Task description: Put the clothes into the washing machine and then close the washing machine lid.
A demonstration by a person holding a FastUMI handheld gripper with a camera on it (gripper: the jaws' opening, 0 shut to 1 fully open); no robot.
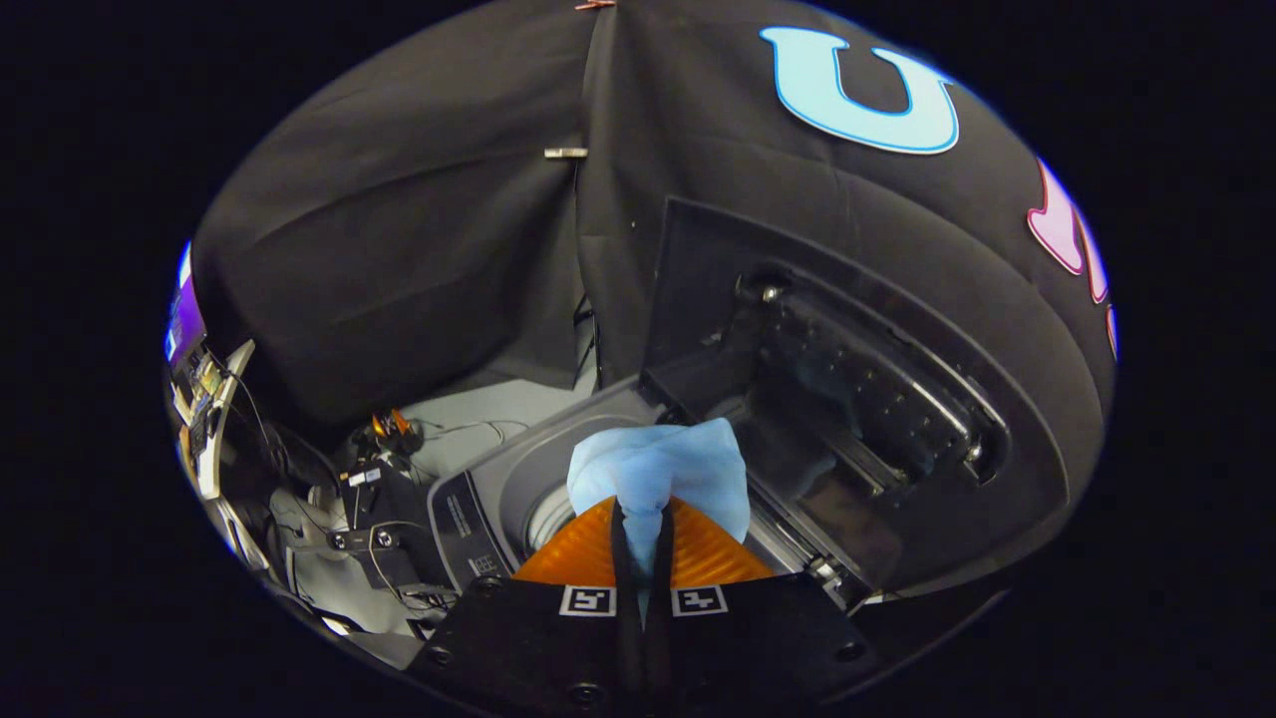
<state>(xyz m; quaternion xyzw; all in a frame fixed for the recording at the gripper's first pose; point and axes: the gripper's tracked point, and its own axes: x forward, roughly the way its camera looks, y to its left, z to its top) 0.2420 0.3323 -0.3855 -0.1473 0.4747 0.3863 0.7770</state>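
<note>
A light blue cloth (658, 469) is pinched between the two fingers of my gripper (643, 538), which is shut on it; the cloth bunches up just ahead of the fingertips. It hangs above the round drum opening (543, 524) of a grey top-loading washing machine (518, 469). The machine's dark glass lid (847, 399) stands raised, tilted back to the right of the cloth. The cloth and my fingers hide most of the drum.
The washer's control panel (464, 534) runs along its left side. Left of the machine lie cables and small black devices (374, 499) on a pale floor. Black cloth walls close in behind and to the right.
</note>
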